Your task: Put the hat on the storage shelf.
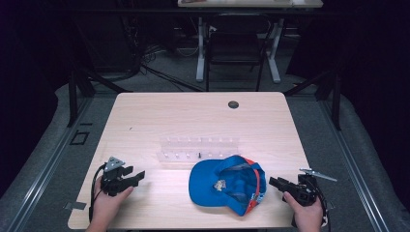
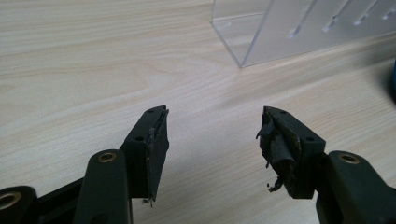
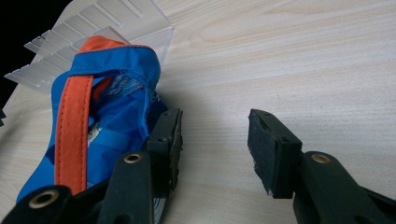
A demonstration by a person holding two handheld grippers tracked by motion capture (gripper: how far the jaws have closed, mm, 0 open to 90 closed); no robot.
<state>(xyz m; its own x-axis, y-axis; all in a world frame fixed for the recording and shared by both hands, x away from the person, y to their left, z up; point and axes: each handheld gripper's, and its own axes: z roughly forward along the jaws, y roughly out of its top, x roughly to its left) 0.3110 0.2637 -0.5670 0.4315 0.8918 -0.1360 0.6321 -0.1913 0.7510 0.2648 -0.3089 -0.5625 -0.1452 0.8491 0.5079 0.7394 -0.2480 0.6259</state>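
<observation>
- The blue cap (image 1: 227, 184) lies upside down on the pale wooden surface (image 1: 193, 116), right of centre and towards the near edge, with its hollow facing up.
- The brim points to the left in the high view; orange trim runs along the right-hand rim, and a small emblem shows inside the crown.
- In the right gripper view the cap (image 3: 107, 116) occupies the left half, with an orange strap running along its edge.
- A clear acrylic rack (image 1: 198, 149) stands just behind the cap, towards the middle of the surface; the cap's rear edge is just beside it, and contact between the two cannot be determined.
- The right gripper (image 1: 280, 183) is held in a hand at the near right, just right of the cap and pointing at it.
- Its jaws stand apart with bare wood between them. The left jaw in its own view sits right against the cap's fabric; whether it presses on the fabric cannot be determined. Nothing is pinched.
- The left gripper (image 1: 135, 176) is held in a hand at the near left, well apart from the cap, pointing right.
- In its own view the left gripper (image 2: 212, 135) has its jaws spread wide over bare wood, holding nothing; the pad linings look frayed.
- The corner of the rack (image 2: 280, 32) appears ahead of the left gripper, to the upper right.
- A small dark round fitting (image 1: 233, 104) sits in the surface near its far edge.
</observation>
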